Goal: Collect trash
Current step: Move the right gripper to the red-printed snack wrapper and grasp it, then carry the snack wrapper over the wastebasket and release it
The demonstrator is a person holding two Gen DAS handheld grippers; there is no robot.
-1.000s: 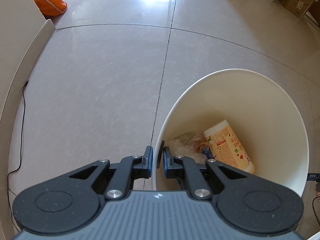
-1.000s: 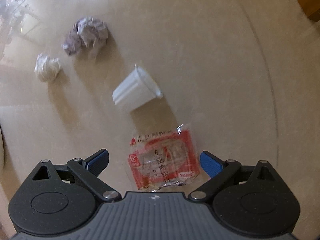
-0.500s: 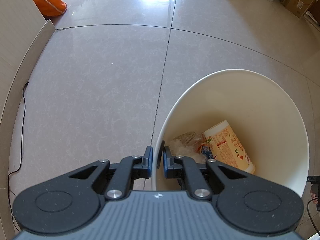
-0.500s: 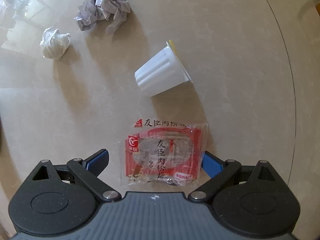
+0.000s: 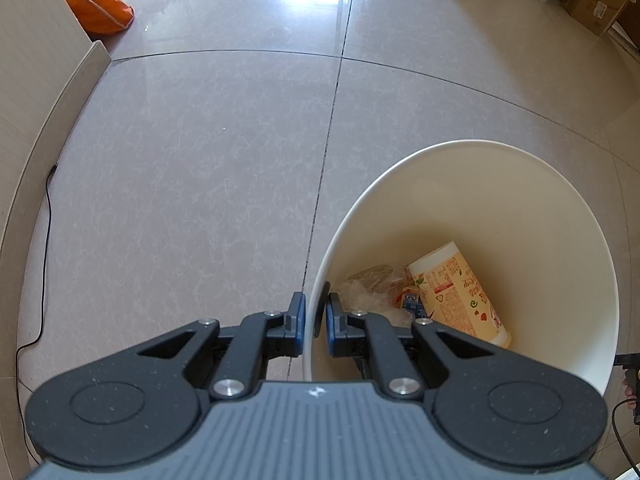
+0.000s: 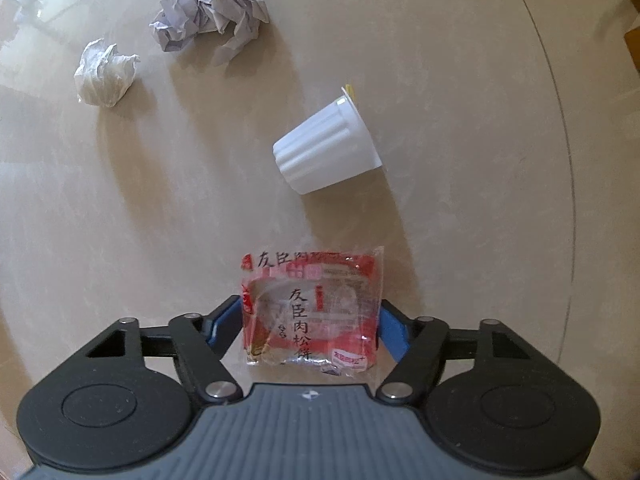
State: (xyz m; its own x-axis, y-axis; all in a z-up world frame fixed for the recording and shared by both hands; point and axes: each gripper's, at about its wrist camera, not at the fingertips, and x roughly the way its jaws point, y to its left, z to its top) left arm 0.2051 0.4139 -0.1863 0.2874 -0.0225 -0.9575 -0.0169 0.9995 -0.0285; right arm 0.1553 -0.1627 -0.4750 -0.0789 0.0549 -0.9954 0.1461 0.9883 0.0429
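Between your right jaws [image 6: 311, 322], on the floor [image 6: 460, 200], lies the red snack wrapper [image 6: 312, 312]. These jaws have just been closing around it and now stand at about half width, with the blue pads against or very close to its two side edges; I cannot tell if they already press, so I judge the grasp is not yet made.

Your left jaws [image 5: 314, 318] are closed on the near rim of the white bin [image 5: 560, 216], one finger inside and one outside. Just ahead of them and to the right, at the bottom of the bin, there are already a printed paper cup [image 5: 460, 290] and some crumpled clear plastic [image 5: 368, 292].

So a part of the work is done. Ahead of the right jaws three pieces remain: the ribbed white cup [image 6: 326, 150] on its side, and further, to the left, the grey paper ball [image 6: 208, 10] and the small white wad [image 6: 104, 74].
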